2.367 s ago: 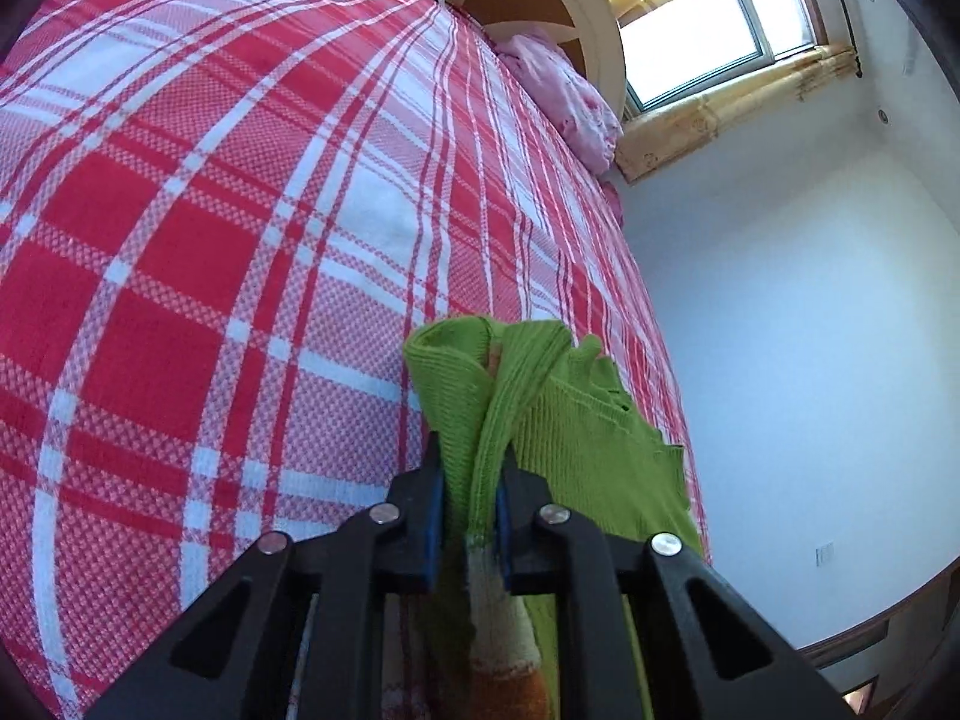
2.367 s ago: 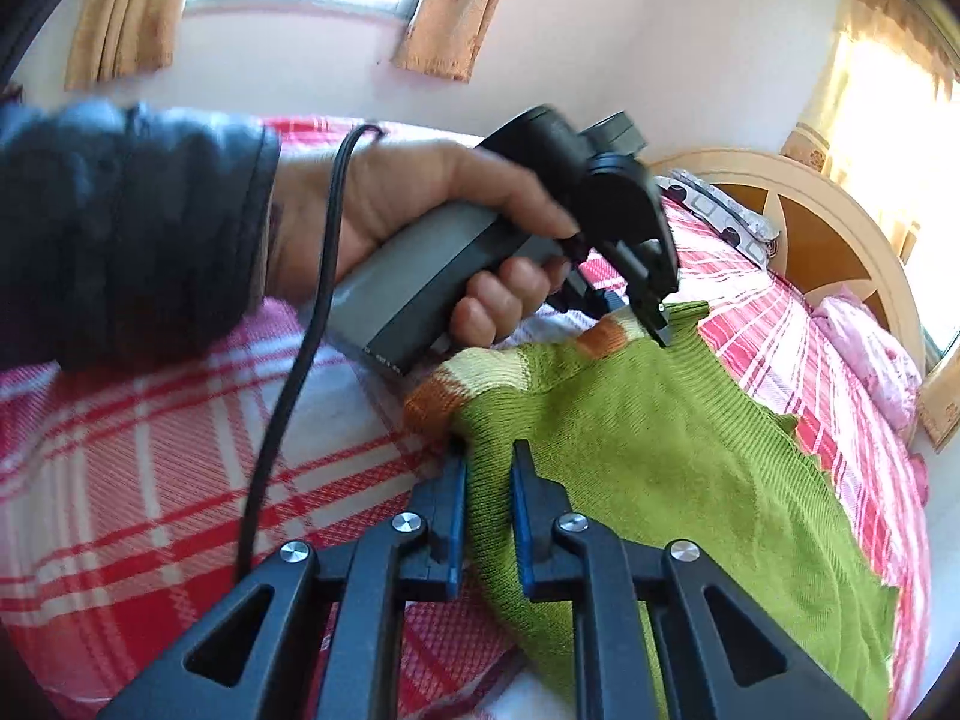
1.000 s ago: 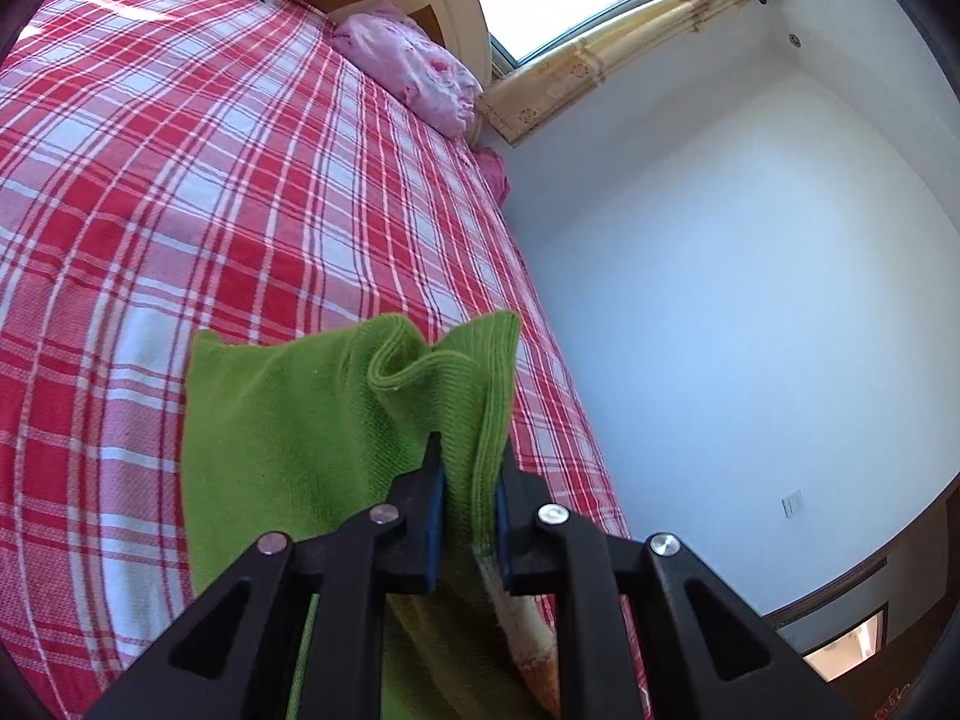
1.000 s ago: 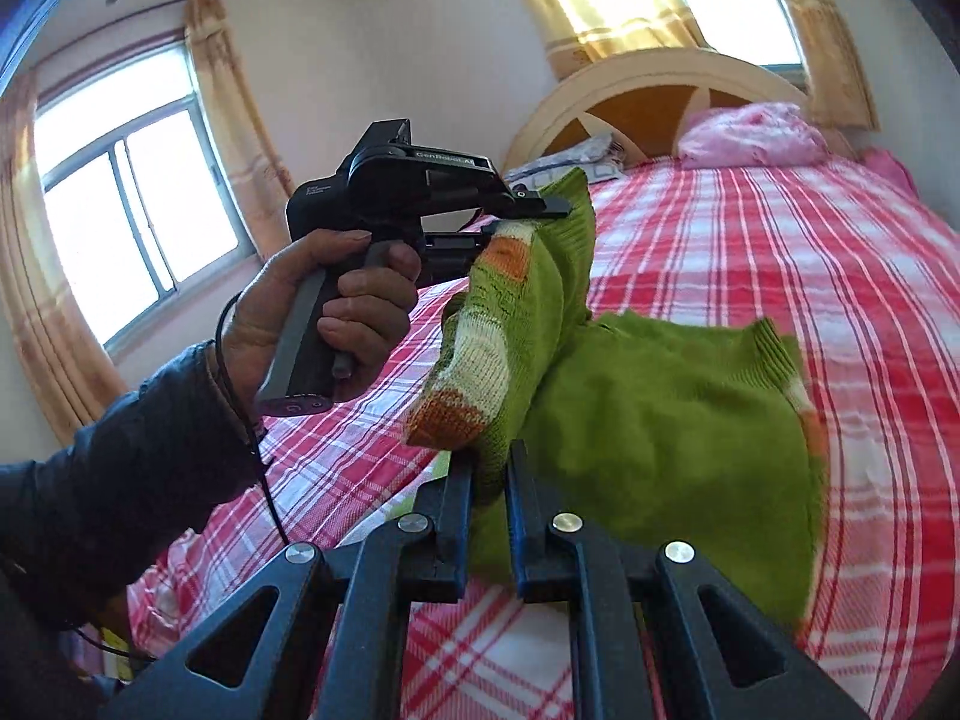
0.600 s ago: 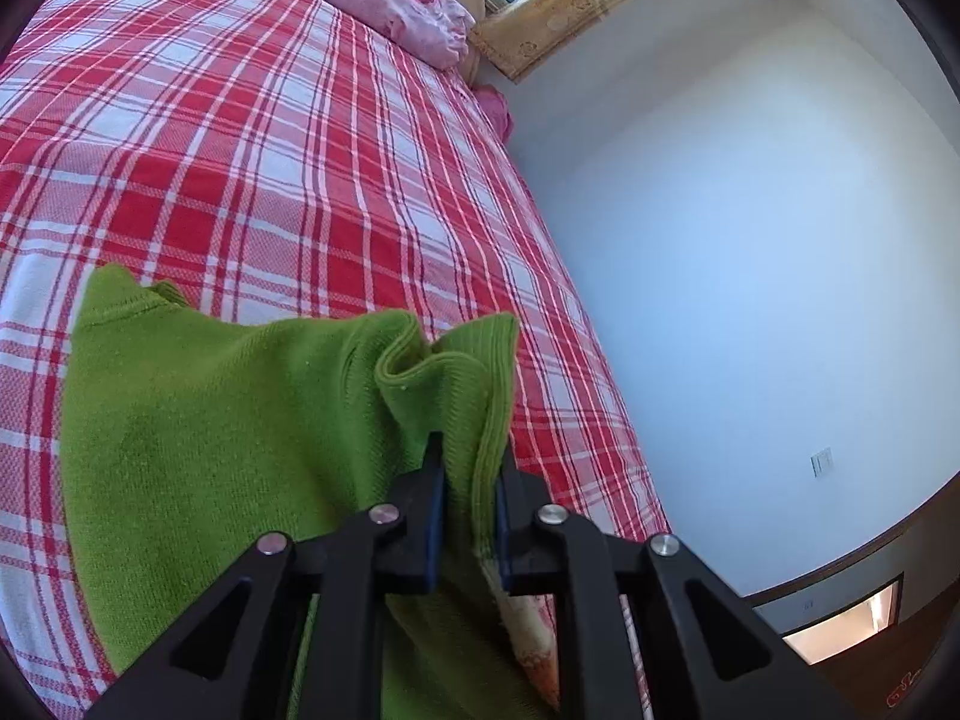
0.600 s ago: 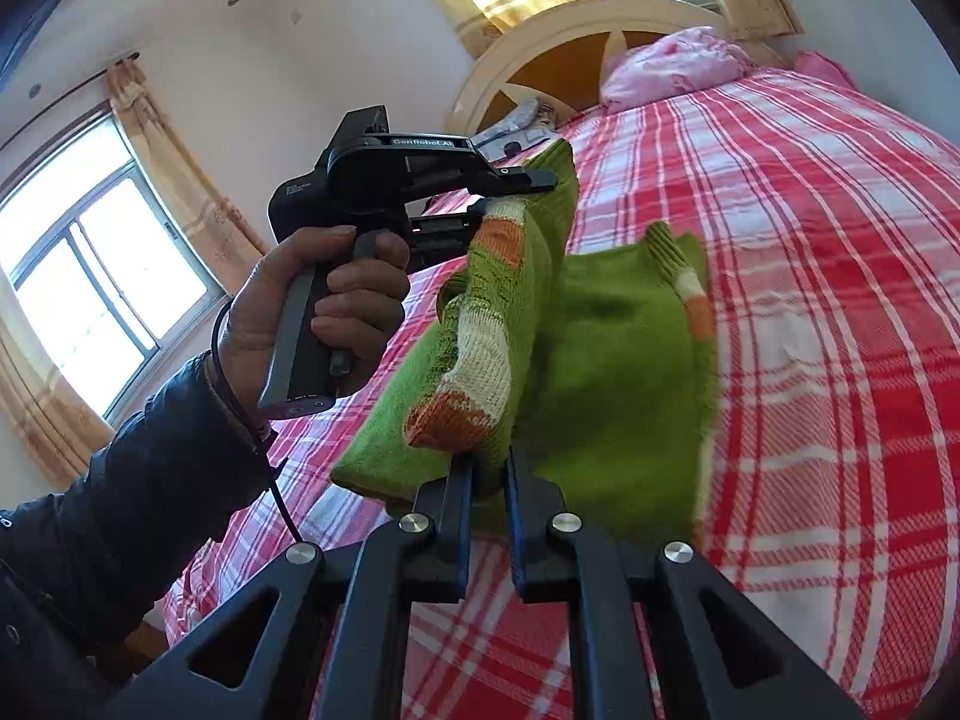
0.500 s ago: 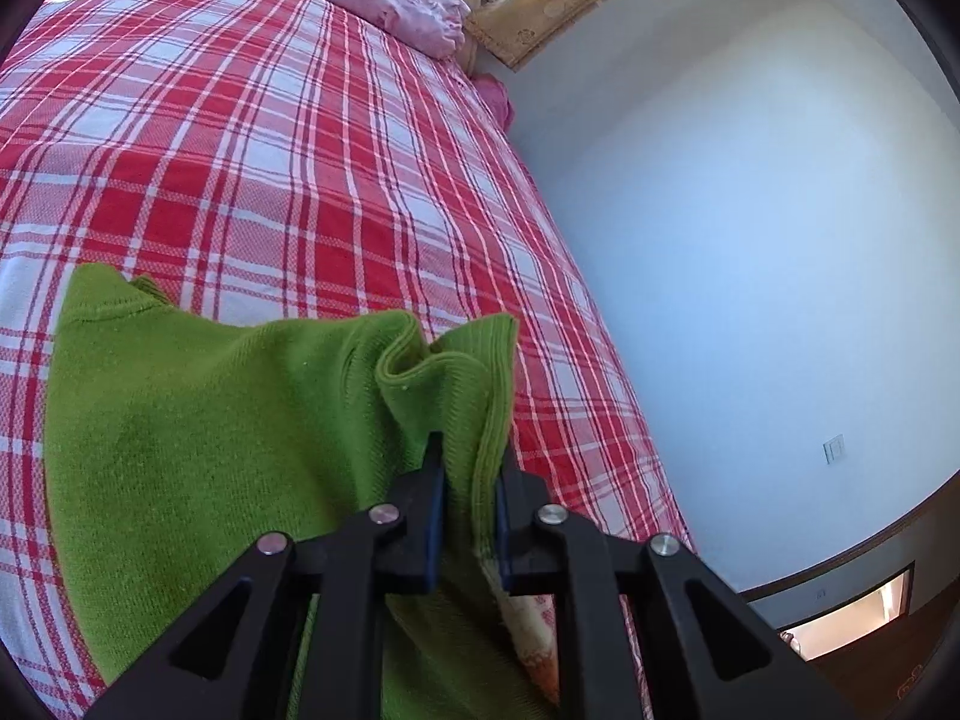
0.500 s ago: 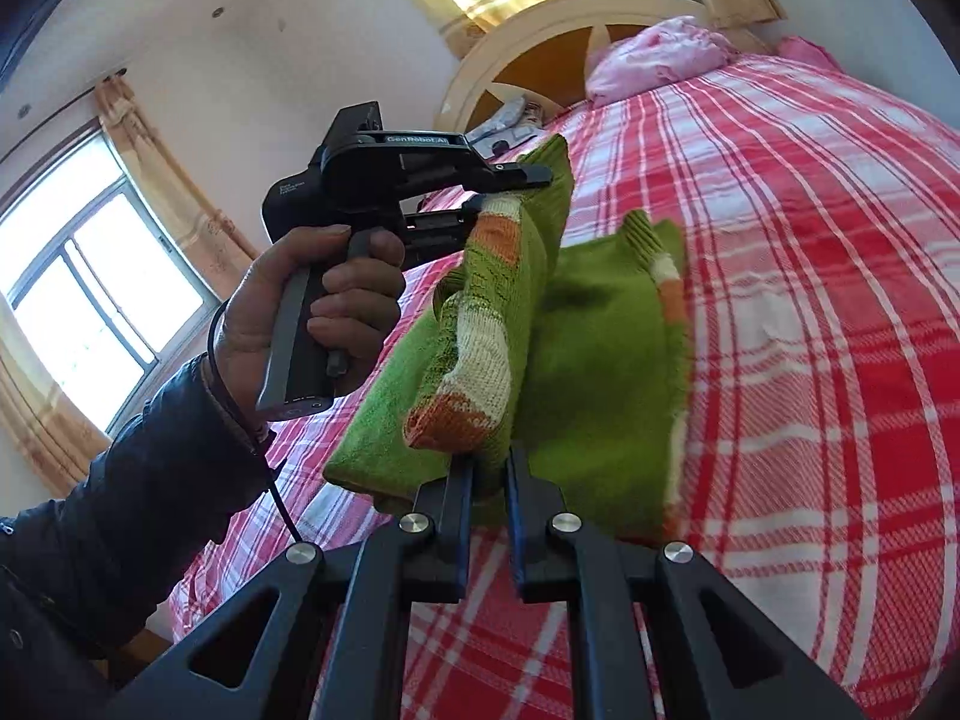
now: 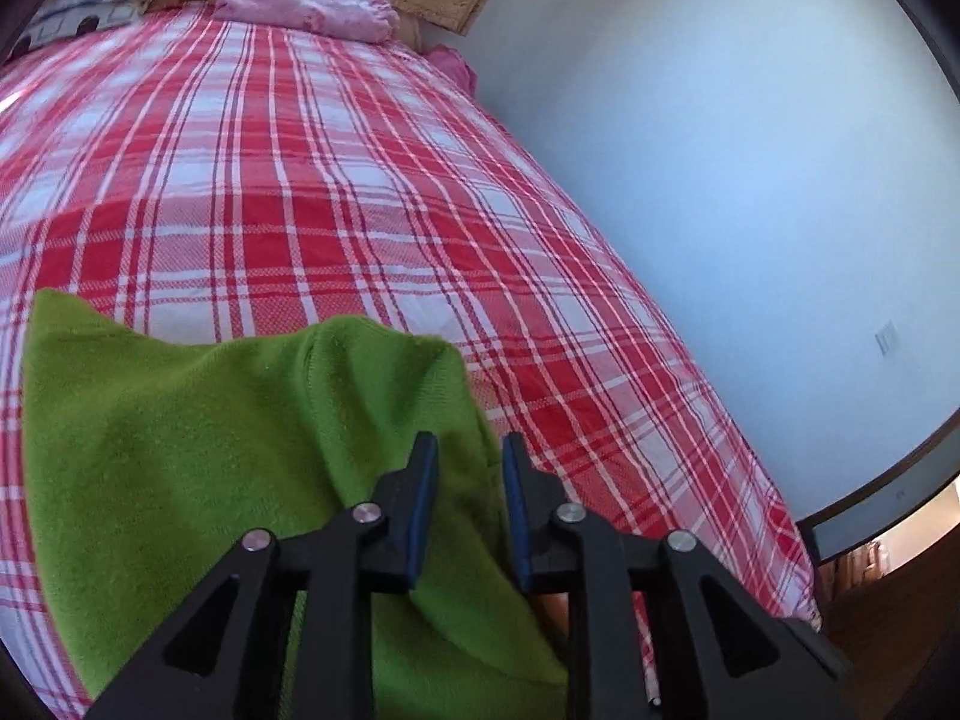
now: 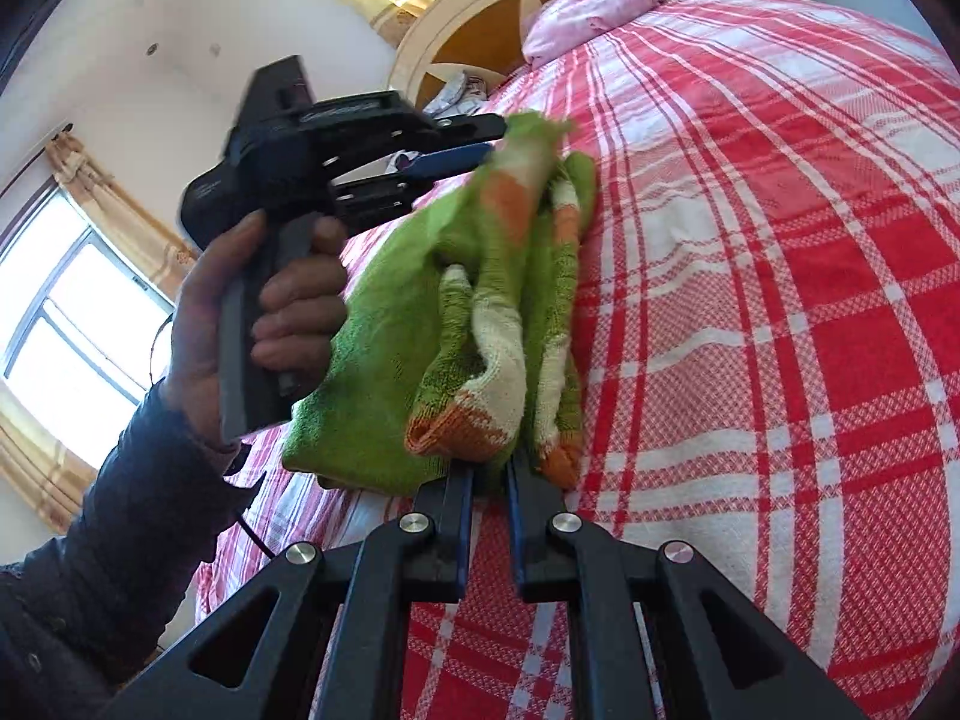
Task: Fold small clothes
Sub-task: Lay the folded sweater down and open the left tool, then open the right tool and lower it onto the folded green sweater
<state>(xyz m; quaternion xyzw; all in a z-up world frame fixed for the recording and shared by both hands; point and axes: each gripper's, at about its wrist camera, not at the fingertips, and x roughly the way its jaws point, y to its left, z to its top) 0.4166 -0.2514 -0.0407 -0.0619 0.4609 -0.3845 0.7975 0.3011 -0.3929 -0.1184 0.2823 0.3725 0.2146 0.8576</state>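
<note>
A green knit sweater [image 9: 180,420] with orange and white cuffs lies folded over on the red plaid bed [image 9: 300,180]. My left gripper [image 9: 467,450] hovers over its folded edge. Its jaws are opening, with green cloth in the gap and the pads not pressing on it. In the right wrist view the left gripper [image 10: 486,141] is at the sweater's far end, held by a hand [image 10: 258,312]. My right gripper [image 10: 487,477] is shut on the near bunched edge of the sweater [image 10: 390,330], beside a cuff.
A pink pillow [image 9: 312,0] and a curved wooden headboard [image 10: 474,30] lie at the bed's far end. A white wall [image 9: 720,150] runs along the bed's right side. A curtained window [image 10: 78,324] is at the left. Plaid bedcover [image 10: 780,300] spreads out to the right.
The left jaws have parted and let go of the pinched fold, which has dropped flat. Both grippers came down towards the bed, bringing the sweater's ends together.
</note>
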